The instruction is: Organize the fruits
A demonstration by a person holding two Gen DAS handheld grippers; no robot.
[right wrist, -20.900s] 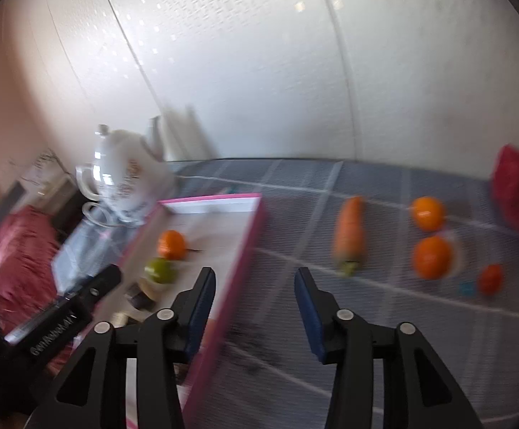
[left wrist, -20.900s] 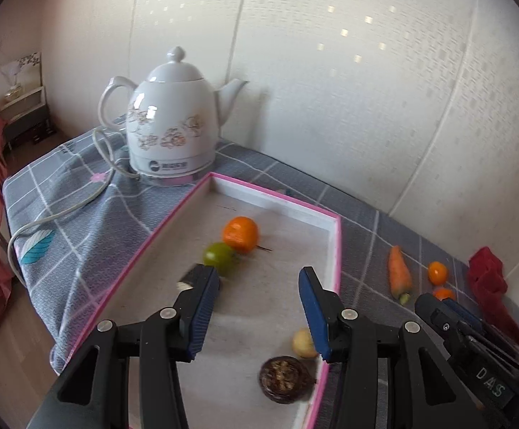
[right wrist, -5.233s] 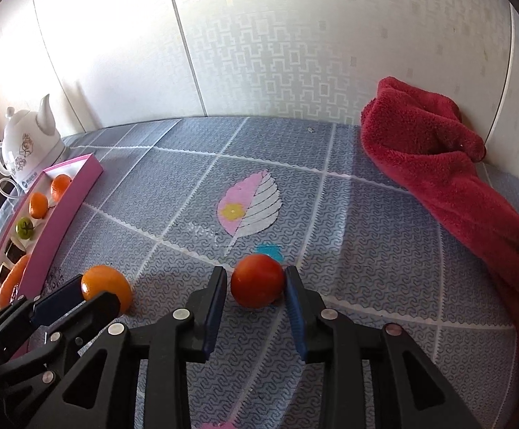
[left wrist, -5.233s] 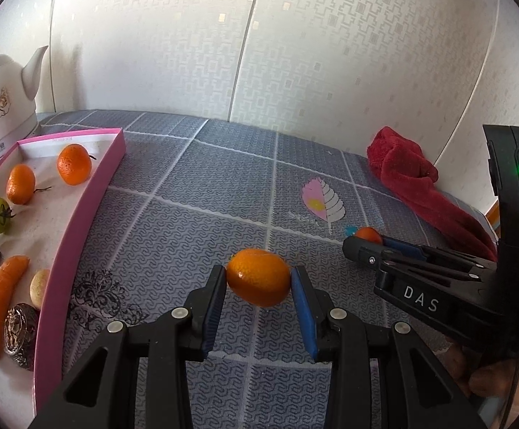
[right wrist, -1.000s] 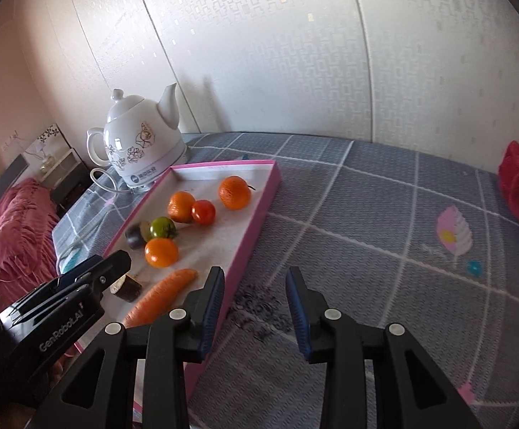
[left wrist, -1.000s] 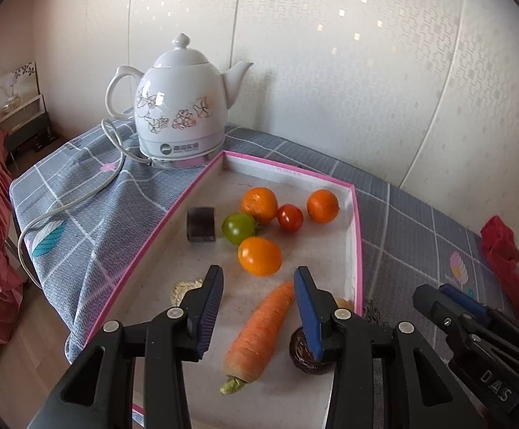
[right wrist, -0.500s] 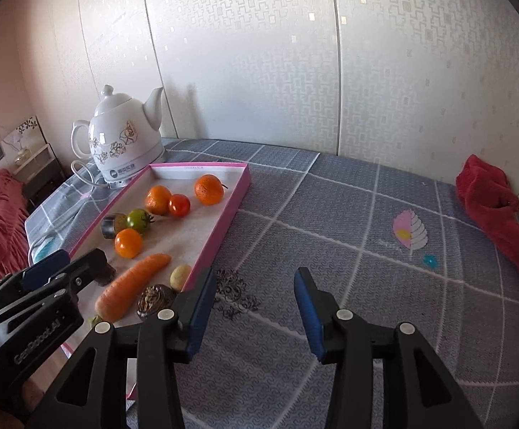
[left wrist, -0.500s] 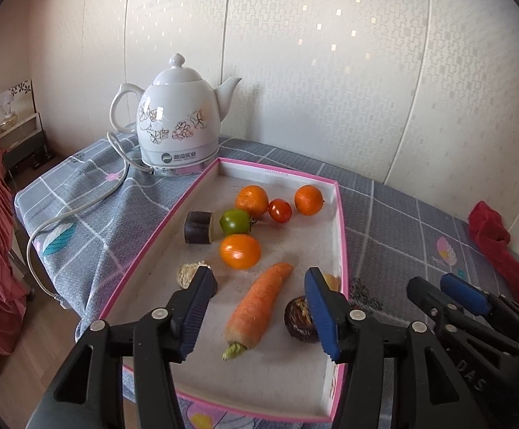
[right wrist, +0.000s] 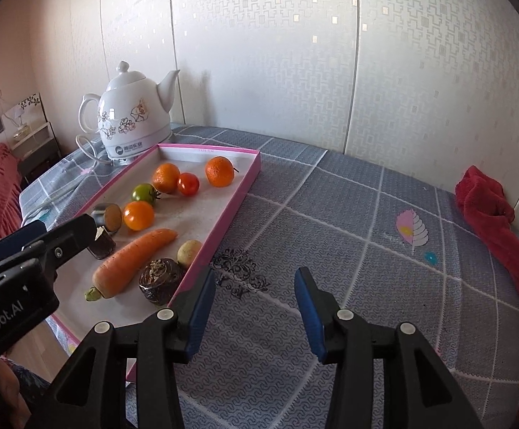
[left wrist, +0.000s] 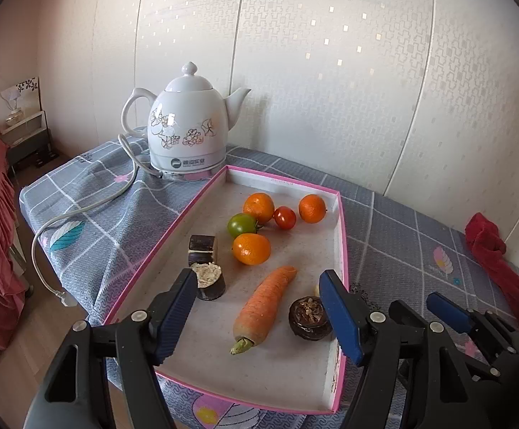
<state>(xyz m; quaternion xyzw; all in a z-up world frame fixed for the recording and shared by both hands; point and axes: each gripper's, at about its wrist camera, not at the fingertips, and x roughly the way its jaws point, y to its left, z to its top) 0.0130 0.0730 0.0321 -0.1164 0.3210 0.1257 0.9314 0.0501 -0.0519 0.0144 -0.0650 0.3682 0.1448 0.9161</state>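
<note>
The left claw [left wrist: 259, 307] hangs over the near end of the pink-edged tray [left wrist: 341, 250], its jaws opening and nothing between the pads. Beyond it in the tray lie a carrot [left wrist: 264, 302] pointing away from the camera, a dark wrinkled fruit [left wrist: 309, 318] just right of the carrot, and two dark cut pieces [left wrist: 204, 262] at the left side. Farther back sit an orange fruit [left wrist: 251, 248], a green tomato [left wrist: 242, 224], a red tomato [left wrist: 284, 217] and two more oranges [left wrist: 311, 208], clustered near the far end.

The right claw [right wrist: 254, 307] is over the grey checked tablecloth [right wrist: 348, 250] on the table, just right of the tray, its jaws moderately apart and empty. A small pale fruit [right wrist: 189, 249] rests against the tray's right wall. A white teapot [left wrist: 188, 136] stands behind the tray, and a red towel [right wrist: 491, 221] lies at the table's right edge.
</note>
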